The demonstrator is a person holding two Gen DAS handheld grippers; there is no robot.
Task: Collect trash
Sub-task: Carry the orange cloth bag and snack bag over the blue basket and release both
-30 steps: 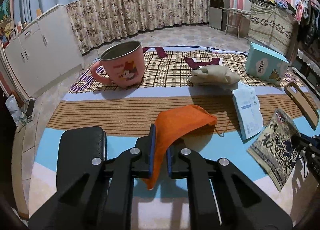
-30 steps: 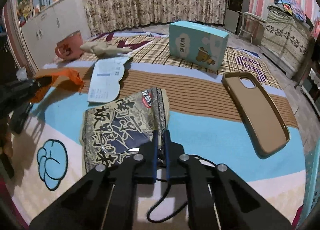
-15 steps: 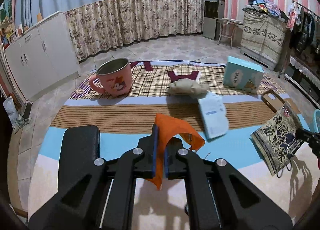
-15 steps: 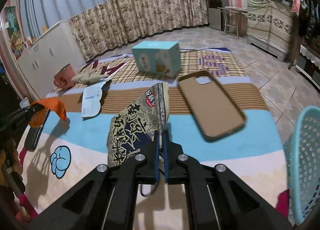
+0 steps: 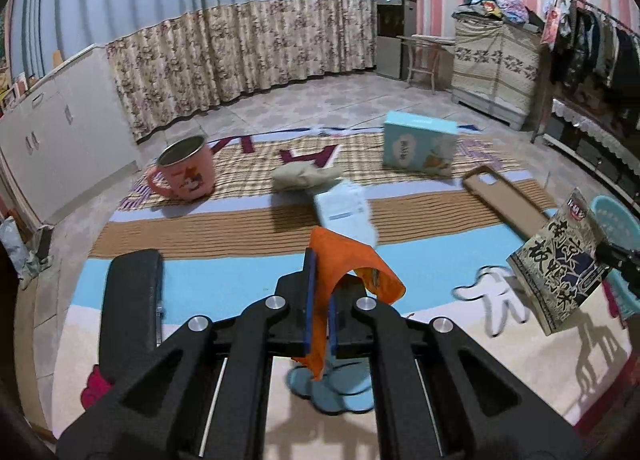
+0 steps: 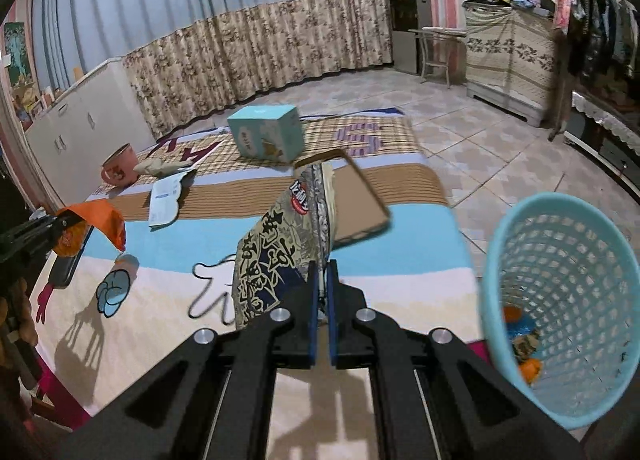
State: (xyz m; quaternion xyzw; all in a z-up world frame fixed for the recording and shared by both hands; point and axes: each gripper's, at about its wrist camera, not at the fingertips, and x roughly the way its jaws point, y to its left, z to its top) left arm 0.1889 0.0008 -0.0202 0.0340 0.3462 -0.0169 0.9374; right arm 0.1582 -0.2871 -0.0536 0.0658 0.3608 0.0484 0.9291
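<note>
My left gripper (image 5: 319,300) is shut on an orange wrapper (image 5: 340,260) and holds it above the mat; the wrapper also shows in the right wrist view (image 6: 100,218). My right gripper (image 6: 321,300) is shut on a printed snack bag (image 6: 280,252), lifted off the mat; the bag also shows in the left wrist view (image 5: 560,260). A light blue mesh trash basket (image 6: 560,300) stands to the right of the mat, close to my right gripper, with a few scraps inside. A white paper slip (image 5: 346,208) and a crumpled beige wad (image 5: 304,176) lie on the mat.
On the patterned mat (image 5: 240,280) are a pink mug (image 5: 184,174), a light blue box (image 5: 418,144), a brown phone case (image 5: 504,200) and a black phone (image 5: 132,308). White cabinets (image 5: 60,140) stand on the left, and curtains hang behind.
Both grippers have lifted their trash off the mat and swung right. The trash basket has come into the right wrist view, close on the right.
</note>
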